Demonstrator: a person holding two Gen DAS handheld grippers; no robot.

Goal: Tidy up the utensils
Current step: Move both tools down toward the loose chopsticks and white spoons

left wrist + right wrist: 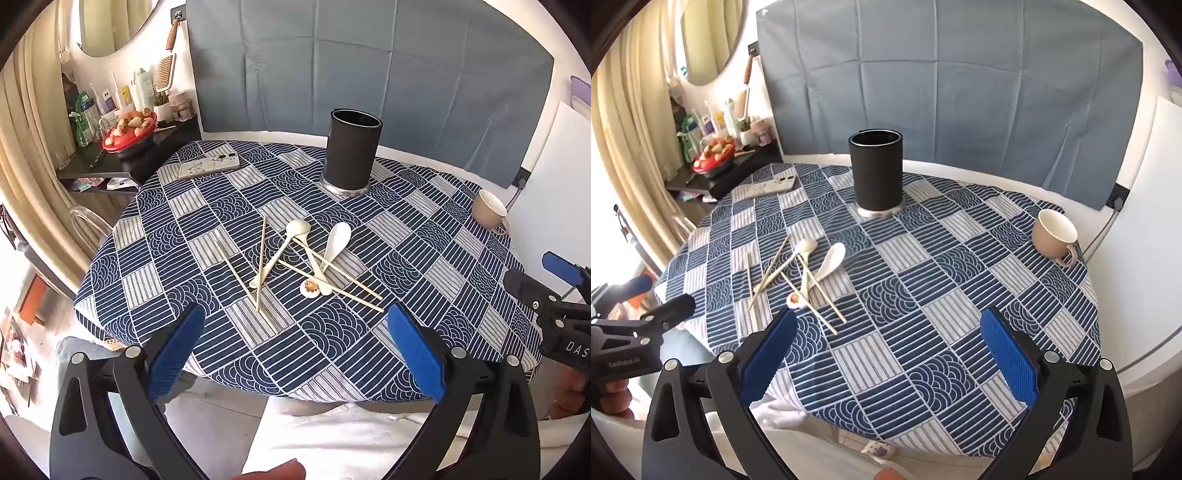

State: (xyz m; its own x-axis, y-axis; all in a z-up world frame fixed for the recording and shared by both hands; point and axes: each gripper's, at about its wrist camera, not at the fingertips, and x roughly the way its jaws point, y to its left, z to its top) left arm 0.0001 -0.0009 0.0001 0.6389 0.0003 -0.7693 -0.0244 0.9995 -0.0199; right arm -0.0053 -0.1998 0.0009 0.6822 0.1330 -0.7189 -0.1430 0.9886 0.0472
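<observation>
A black cylindrical holder [352,147] [876,170] stands upright at the far middle of the table. A loose pile of white spoons [334,245] [829,260] and wooden chopsticks [261,258] [768,273] lies crossed on the patterned cloth. One spoon [311,287] has a small picture on its end. My left gripper [295,334] is open and empty, just short of the pile at the table's near edge. My right gripper [888,339] is open and empty over the near right of the cloth, to the right of the pile.
A beige mug [489,212] [1054,234] sits at the right edge. A phone [208,166] [772,186] lies at the far left of the table [424,266]. A side shelf holds a red fruit bowl [127,138] and bottles. A grey cloth hangs behind.
</observation>
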